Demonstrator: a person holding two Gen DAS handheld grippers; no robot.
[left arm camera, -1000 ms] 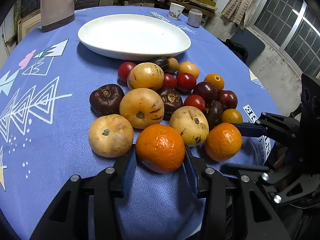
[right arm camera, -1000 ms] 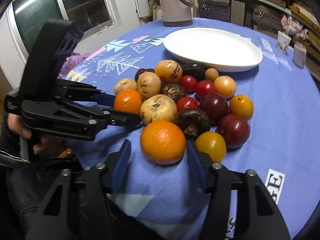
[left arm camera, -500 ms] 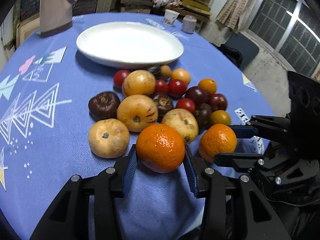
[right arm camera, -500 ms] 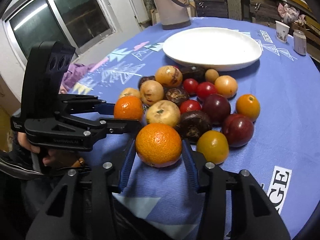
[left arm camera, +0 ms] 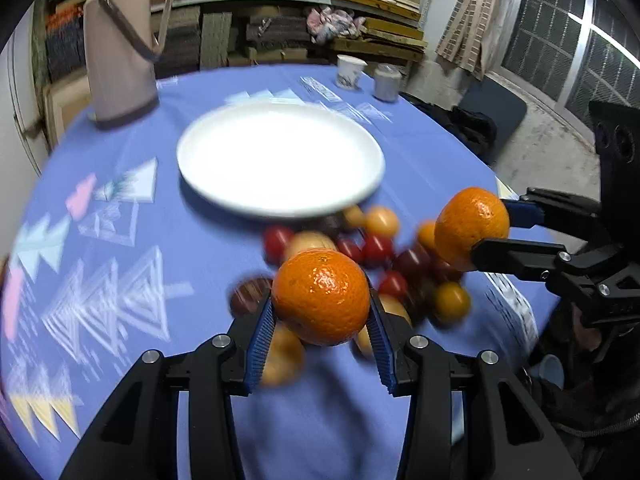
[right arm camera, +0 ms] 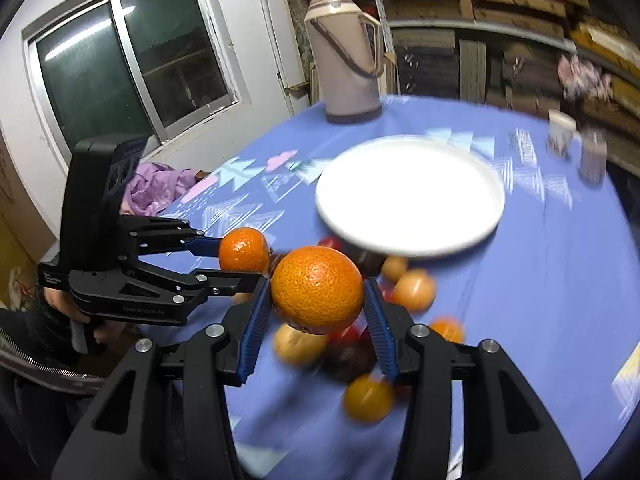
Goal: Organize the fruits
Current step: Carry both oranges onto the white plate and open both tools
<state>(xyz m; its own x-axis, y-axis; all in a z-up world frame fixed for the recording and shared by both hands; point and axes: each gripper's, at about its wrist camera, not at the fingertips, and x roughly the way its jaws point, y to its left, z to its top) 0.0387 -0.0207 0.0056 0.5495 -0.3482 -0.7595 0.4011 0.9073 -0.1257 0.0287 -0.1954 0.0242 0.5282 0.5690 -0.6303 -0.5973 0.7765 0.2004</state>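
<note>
My left gripper (left arm camera: 320,312) is shut on an orange tangerine (left arm camera: 320,296) and holds it in the air above the fruit pile. My right gripper (right arm camera: 316,304) is shut on a second tangerine (right arm camera: 317,289), also lifted off the cloth. Each wrist view shows the other gripper: the right gripper (left arm camera: 492,226) with its tangerine (left arm camera: 471,226) at the right, the left gripper (right arm camera: 224,258) with its tangerine (right arm camera: 244,250) at the left. Below them lies a blurred heap of red, dark and yellow fruit (left arm camera: 384,256) (right arm camera: 414,290). An empty white plate (left arm camera: 280,162) (right arm camera: 408,192) sits beyond the heap.
A round table carries a blue patterned cloth (left arm camera: 120,264). A beige thermos jug (left arm camera: 120,44) (right arm camera: 346,56) stands at the far edge. Two small cups (left arm camera: 350,72) stand far right. A person's hand (right arm camera: 60,304) grips the left tool. A window (right arm camera: 132,64) lies at the left.
Both grippers have risen with their tangerines, which now hang clear of the cloth; earlier they rested on it at the near edge of the pile. The views have tilted up toward the plate.
</note>
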